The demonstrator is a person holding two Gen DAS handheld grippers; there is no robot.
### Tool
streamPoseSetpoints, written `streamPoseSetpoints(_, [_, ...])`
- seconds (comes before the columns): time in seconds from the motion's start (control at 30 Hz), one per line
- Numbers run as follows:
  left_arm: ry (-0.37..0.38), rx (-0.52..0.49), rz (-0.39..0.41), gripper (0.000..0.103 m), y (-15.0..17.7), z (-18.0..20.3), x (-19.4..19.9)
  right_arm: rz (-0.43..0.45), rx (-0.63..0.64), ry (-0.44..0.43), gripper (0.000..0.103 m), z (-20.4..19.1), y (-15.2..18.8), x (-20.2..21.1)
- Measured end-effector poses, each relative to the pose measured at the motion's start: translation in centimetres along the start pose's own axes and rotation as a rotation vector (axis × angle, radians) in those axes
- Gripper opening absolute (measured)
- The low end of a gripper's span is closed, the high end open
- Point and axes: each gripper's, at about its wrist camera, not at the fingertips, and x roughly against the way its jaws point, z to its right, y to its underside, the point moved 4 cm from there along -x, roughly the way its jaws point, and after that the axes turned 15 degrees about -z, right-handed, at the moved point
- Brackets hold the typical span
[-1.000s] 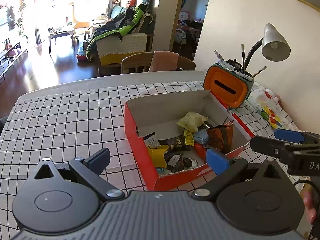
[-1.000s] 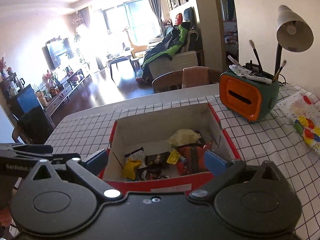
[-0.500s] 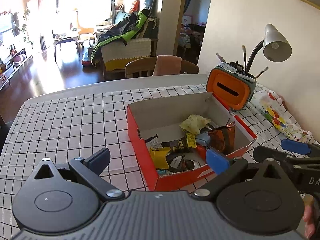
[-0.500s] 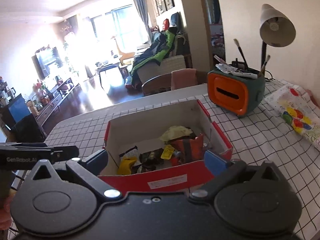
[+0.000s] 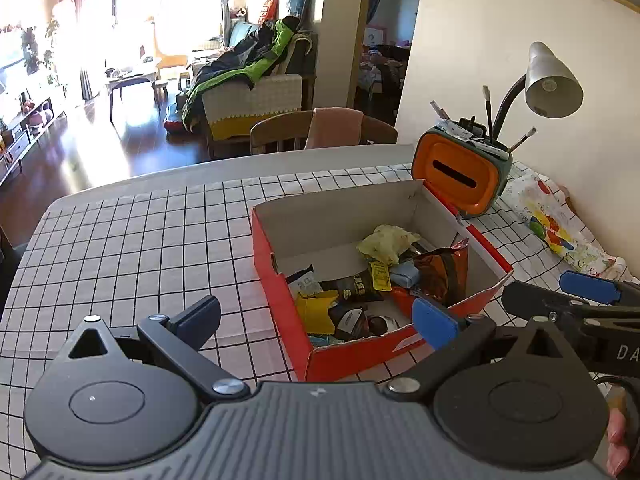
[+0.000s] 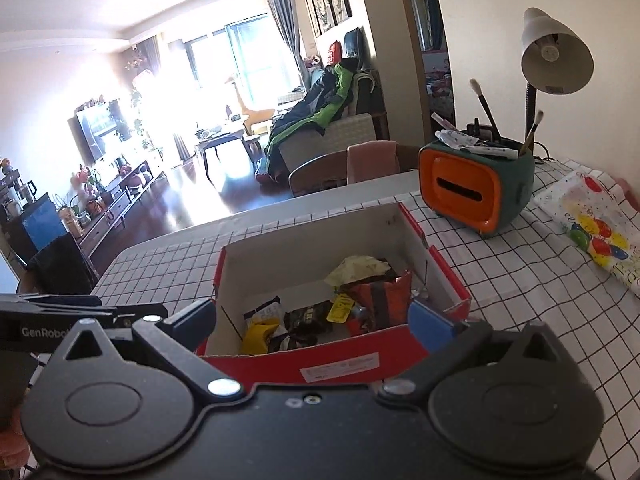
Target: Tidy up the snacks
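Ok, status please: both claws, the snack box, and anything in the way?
Left claw open, empty. Right claw open, empty. Box on table, snacks inside. Nothing blocking.

Home living room: sofa [image 5: 256,92], television [image 6: 102,128]

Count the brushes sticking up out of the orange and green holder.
2 show clearly. One brush stands tall near the middle of the orange and green holder; a second brush leans at its right end, by the lamp stem. Others may lie hidden among the clutter on top.
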Motion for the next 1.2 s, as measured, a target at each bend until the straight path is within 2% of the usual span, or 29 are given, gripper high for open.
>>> streamPoseSetpoints(0.63, [0.012, 0.007, -0.027, 0.103, 0.1, 0.5, -0.6, 0.01, -0.024, 0.011, 0.103, 0.6, 0.2, 0.5])
streamPoseSetpoints(1.0, [0.008, 0.008, 0.034, 0.103, 0.1, 0.5, 0.6, 0.043, -0.015, 0.01, 0.103, 0.4, -0.1, 0.8])
streamPoseSetpoints(1.2, [0.004, 0.007, 0.037, 0.103, 0.1, 0.7, 0.8, 0.031, -0.009, 0.002, 0.103, 0.5, -0.1, 0.6])
